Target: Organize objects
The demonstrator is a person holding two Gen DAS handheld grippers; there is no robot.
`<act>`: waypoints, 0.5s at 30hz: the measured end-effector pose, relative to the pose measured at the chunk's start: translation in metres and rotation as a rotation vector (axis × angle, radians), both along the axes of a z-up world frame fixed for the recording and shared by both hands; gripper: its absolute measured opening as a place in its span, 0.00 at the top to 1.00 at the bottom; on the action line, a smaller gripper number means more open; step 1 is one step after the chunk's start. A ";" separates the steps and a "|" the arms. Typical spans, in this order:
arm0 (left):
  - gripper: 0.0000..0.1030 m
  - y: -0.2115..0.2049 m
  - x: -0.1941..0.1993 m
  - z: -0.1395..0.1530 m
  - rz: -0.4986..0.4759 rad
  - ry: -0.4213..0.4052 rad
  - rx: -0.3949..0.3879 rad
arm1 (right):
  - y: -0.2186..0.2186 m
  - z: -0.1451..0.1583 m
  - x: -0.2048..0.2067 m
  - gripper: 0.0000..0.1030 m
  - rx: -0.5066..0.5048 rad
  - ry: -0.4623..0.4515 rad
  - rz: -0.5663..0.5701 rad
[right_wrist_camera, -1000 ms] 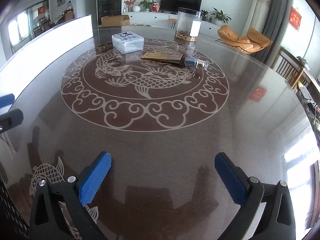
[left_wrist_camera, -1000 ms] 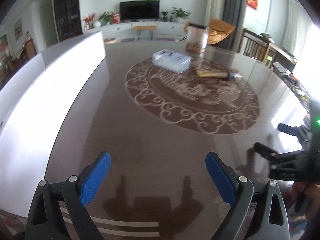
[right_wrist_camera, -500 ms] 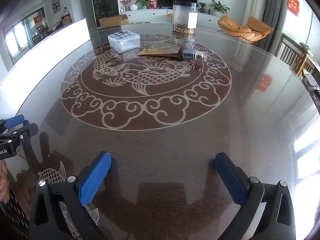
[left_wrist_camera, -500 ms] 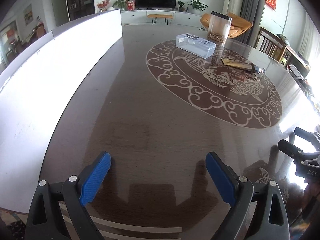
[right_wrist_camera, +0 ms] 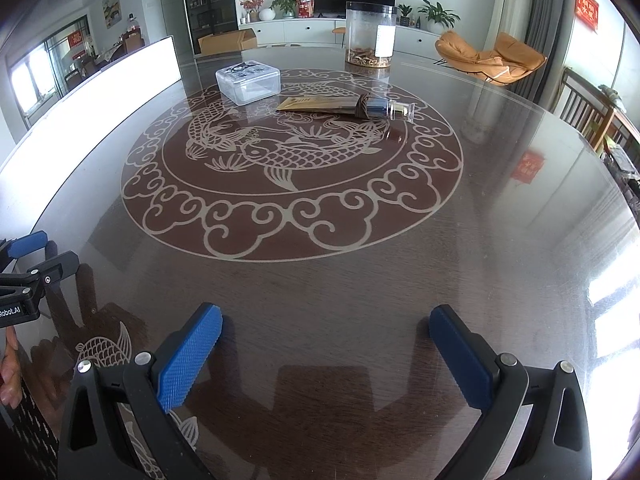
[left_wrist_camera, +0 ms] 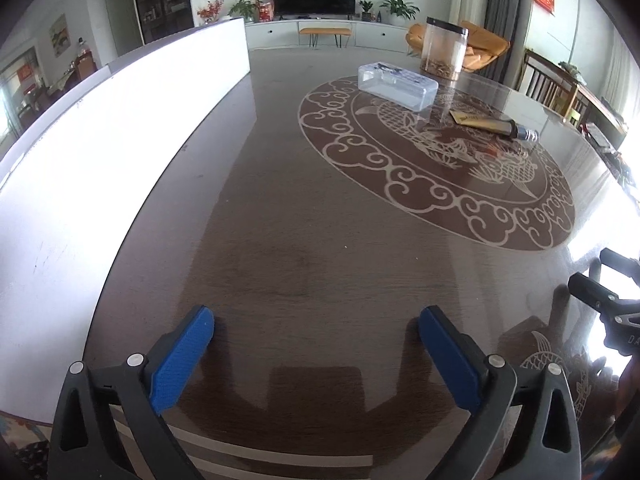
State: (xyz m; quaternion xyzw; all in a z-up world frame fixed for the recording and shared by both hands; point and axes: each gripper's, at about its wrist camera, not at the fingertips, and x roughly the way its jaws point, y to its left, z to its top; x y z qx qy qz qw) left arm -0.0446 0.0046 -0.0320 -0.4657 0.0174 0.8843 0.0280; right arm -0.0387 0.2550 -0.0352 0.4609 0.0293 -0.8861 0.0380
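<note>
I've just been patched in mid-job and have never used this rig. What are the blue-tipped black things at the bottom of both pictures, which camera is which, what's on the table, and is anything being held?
No robot arm here: a person holds a two-finger tool in each hand, each carrying a fisheye camera looking along its fingers. One picture is from the left gripper, the other from the right gripper. Each also catches the other at its frame edge.

Both have their blue-padded fingers spread wide and hold nothing.

On the round brown table, at the far side, lie a clear lidded plastic box, a flat gold-brown packet whose end meets a small bottle lying on its side, and behind them a tall clear jar standing upright. Nothing has been picked up.
</note>
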 end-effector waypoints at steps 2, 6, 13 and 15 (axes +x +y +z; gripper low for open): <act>0.00 0.000 0.000 0.000 -0.001 0.002 0.000 | 0.000 0.000 0.000 0.00 0.000 0.000 0.000; 0.00 0.000 0.000 -0.001 -0.003 0.006 -0.001 | 0.000 0.000 0.000 0.00 0.000 0.000 -0.001; 0.00 -0.004 0.000 -0.001 0.006 0.003 -0.001 | 0.000 0.001 0.000 0.00 0.000 0.000 -0.001; 0.00 -0.009 -0.001 0.000 0.030 0.001 0.000 | 0.000 0.000 0.000 0.00 0.001 0.000 -0.001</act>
